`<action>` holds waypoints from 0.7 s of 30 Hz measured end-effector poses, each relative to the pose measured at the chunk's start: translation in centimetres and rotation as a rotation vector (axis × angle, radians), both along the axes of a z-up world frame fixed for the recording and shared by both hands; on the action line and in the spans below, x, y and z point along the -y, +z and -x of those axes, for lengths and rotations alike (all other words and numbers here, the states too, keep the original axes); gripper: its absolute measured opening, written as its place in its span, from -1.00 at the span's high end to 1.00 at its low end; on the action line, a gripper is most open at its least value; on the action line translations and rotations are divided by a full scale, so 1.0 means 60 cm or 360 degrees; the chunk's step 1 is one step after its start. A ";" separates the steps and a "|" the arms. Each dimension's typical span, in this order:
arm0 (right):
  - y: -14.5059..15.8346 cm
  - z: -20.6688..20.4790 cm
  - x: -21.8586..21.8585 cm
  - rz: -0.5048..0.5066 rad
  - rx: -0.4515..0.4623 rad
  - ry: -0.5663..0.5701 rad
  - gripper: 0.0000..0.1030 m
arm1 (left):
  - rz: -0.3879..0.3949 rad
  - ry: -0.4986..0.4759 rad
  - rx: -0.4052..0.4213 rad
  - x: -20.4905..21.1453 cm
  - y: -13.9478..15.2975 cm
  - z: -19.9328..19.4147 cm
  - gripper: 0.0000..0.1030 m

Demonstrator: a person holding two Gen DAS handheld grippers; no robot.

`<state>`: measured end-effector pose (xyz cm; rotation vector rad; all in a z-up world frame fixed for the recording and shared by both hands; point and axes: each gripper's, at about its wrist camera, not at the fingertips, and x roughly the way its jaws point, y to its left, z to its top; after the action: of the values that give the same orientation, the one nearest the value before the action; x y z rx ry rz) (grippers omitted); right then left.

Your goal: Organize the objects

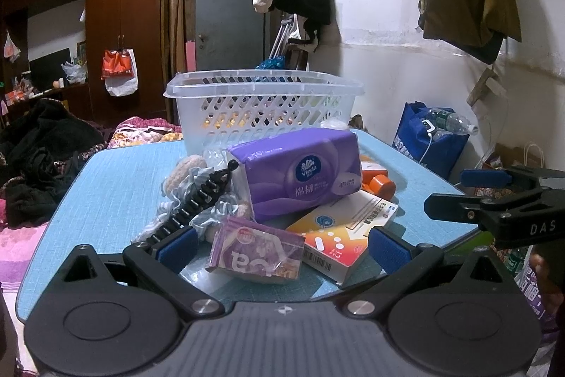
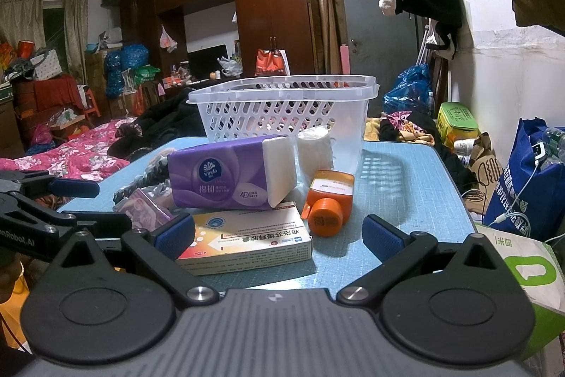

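A: Where do the claws stand?

B: Both are released and hold nothing. In the left wrist view the left gripper (image 1: pixel 282 244) is spread wide at the bottom centre; in the right wrist view the right gripper (image 2: pixel 279 234) is just as wide.

A: And the things to sort?

B: They lie heaped on the blue textured table (image 1: pixel 106 186), in front of the clear perforated plastic basket (image 1: pixel 265 101) at mid-frame. The purple plastic-wrapped tissue pack (image 1: pixel 300 172) leans on the white and orange cardboard medicine box (image 2: pixel 247 239). The small purple foil sachet (image 1: pixel 257 249) sits right between the left fingers, and the black toothed hair claw clip (image 1: pixel 197 204) is just above the left pad, running diagonally up and to the right.

A: Which arm for the box?

B: The right, I'd judge. In its view the box lies lower centre, its long axis across the frame, one end touching the left pad. The squat orange plastic bottle (image 2: pixel 328 204) lies on its side just above the gap, cap toward the camera.
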<state>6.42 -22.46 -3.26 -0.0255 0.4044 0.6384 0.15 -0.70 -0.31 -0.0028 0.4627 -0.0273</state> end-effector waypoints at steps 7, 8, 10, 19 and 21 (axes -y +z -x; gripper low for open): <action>0.002 0.002 0.009 -0.0081 0.0084 0.0017 -1.00 | -0.0022 0.0086 0.0286 -0.014 0.015 0.020 -1.00; 0.001 0.002 0.012 -0.0117 0.0125 0.0010 -1.00 | -0.0057 0.0117 0.0330 -0.017 0.016 0.019 -1.00; -0.006 -0.008 0.018 -0.0172 0.0197 -0.0067 -1.00 | -0.0145 0.0172 0.0332 -0.025 0.009 0.003 -1.00; -0.048 -0.076 0.041 -0.0255 0.0005 -0.0123 -1.00 | -0.0134 0.0048 0.0299 -0.029 -0.047 -0.001 -0.98; -0.053 -0.076 0.032 -0.0213 0.0021 -0.0136 -1.00 | -0.0138 0.0049 0.0331 -0.023 -0.055 0.001 -0.97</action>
<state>11.00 -24.40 -6.43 0.1147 0.3476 0.5794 0.09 0.67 -3.63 0.0777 0.2555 0.0228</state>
